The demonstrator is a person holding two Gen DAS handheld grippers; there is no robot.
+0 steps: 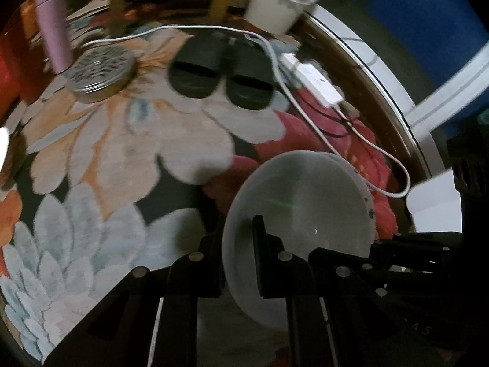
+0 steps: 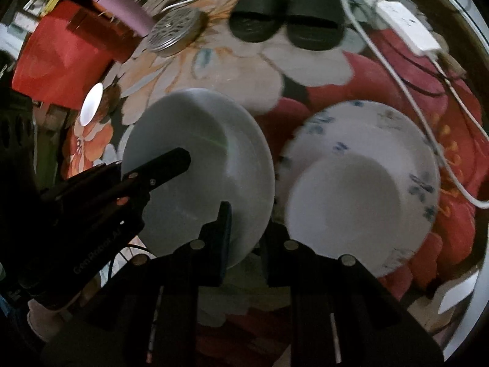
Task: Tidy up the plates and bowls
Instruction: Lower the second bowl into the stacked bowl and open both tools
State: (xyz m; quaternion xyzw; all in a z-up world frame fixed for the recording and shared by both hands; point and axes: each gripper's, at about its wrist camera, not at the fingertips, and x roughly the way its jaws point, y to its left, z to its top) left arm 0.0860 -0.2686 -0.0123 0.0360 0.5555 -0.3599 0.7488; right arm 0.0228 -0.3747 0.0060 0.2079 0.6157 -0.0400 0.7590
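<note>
A plain white bowl [image 1: 305, 198] [image 2: 198, 153] hangs tilted above the flowered rug, held by both grippers at once. My left gripper [image 1: 240, 226] is shut on its rim, one finger inside and one outside; in the right wrist view the left gripper [image 2: 152, 168] reaches in from the left. My right gripper [image 2: 247, 223] is shut on the opposite rim and shows at the right edge as the right gripper [image 1: 366, 247]. To the right on the rug lies a blue-flowered plate [image 2: 424, 165] with another white bowl [image 2: 342, 195] sitting in it.
On the rug [image 1: 122, 153] beyond the bowl are black slippers [image 1: 220, 70] [image 2: 287, 27], a round metal tin [image 1: 101, 73] [image 2: 174, 30] and a white adapter [image 1: 318, 82] [image 2: 403, 27] with trailing cable. A pink bottle [image 1: 52, 27], a white bucket [image 1: 281, 3] and a red box [image 2: 61, 61] stand at the edges.
</note>
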